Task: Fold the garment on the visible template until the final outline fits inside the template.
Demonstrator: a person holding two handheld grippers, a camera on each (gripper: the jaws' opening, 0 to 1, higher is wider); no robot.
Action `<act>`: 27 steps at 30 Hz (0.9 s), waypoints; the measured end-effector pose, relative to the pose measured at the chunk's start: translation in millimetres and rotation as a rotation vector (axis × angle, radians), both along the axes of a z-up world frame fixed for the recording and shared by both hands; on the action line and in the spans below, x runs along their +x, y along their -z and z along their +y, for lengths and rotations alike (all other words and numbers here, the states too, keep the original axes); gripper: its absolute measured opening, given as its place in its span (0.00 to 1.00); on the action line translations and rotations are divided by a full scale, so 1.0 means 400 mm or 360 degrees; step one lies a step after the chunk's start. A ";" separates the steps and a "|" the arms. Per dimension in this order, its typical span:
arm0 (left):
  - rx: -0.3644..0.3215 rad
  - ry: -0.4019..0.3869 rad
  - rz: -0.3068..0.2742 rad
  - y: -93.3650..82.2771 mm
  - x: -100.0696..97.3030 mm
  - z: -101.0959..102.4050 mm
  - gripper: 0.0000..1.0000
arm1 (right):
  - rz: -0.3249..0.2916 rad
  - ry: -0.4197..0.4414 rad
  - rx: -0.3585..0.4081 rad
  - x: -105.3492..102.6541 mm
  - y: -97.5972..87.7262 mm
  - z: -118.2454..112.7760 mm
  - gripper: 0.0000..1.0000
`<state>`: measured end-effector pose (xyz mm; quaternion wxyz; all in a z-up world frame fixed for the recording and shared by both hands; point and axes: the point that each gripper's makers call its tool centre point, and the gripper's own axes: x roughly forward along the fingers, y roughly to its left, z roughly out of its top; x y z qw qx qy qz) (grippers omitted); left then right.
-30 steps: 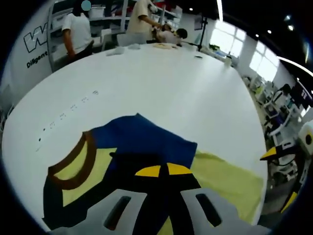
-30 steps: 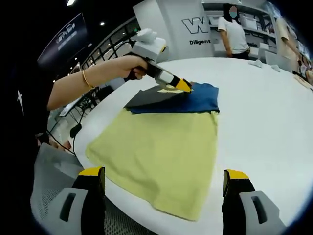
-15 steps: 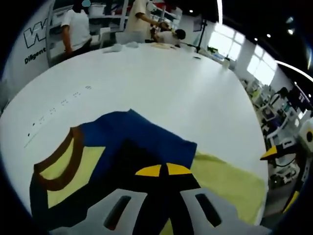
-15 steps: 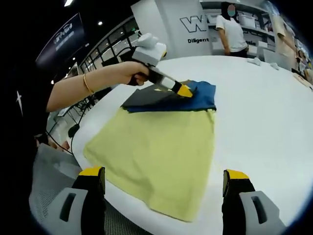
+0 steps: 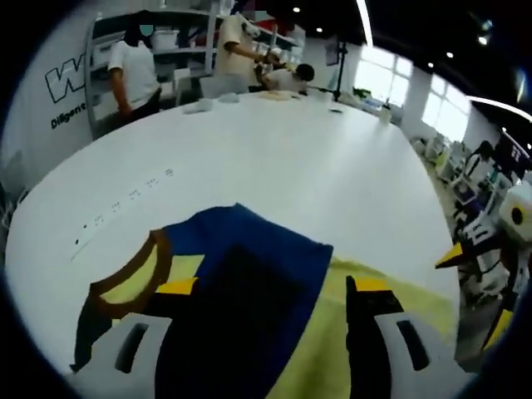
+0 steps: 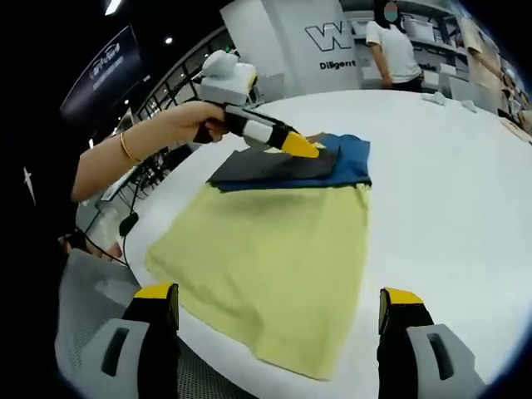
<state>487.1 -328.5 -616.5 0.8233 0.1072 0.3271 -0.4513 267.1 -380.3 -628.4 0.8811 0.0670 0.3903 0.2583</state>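
A garment with a pale yellow body [image 6: 274,249], a navy blue top part [image 5: 249,249] and a brown collar [image 5: 145,278] lies flat on the white table [image 5: 274,141]. My left gripper [image 5: 273,287] is open, its jaws spread wide just above the folded navy part. In the right gripper view the left gripper [image 6: 291,145] hovers over the navy end [image 6: 349,158], tilted down and lifted off the cloth. My right gripper [image 6: 278,295] is open near the yellow hem, holding nothing. Its yellow tip [image 5: 453,253] shows at the right of the left gripper view.
A row of small dark marks [image 5: 125,199] runs across the table to the left of the garment. People stand by shelves [image 5: 141,58] beyond the far edge. A hand and forearm [image 6: 141,137] hold the left gripper. A grey chair [image 6: 83,307] sits below the table's near edge.
My left gripper was shut on the navy cloth; it has now opened, let the cloth go and lifted slightly. The right gripper has stayed open in place.
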 end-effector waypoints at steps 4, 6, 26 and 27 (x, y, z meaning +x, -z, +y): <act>-0.0092 -0.0058 -0.0018 -0.049 -0.029 0.029 0.96 | 0.0012 0.0038 0.0031 -0.001 0.001 -0.004 0.99; -0.0114 -0.0064 -0.0015 -0.060 -0.050 0.048 0.99 | 0.0031 0.0043 0.0037 -0.006 0.006 -0.003 0.99; -0.0082 -0.0111 0.0028 -0.085 -0.254 0.247 0.98 | 0.0080 0.0022 0.0053 -0.054 0.018 0.015 0.99; -0.0079 -0.0114 0.0028 -0.085 -0.260 0.255 0.98 | 0.0082 0.0020 0.0054 -0.058 0.019 0.016 0.99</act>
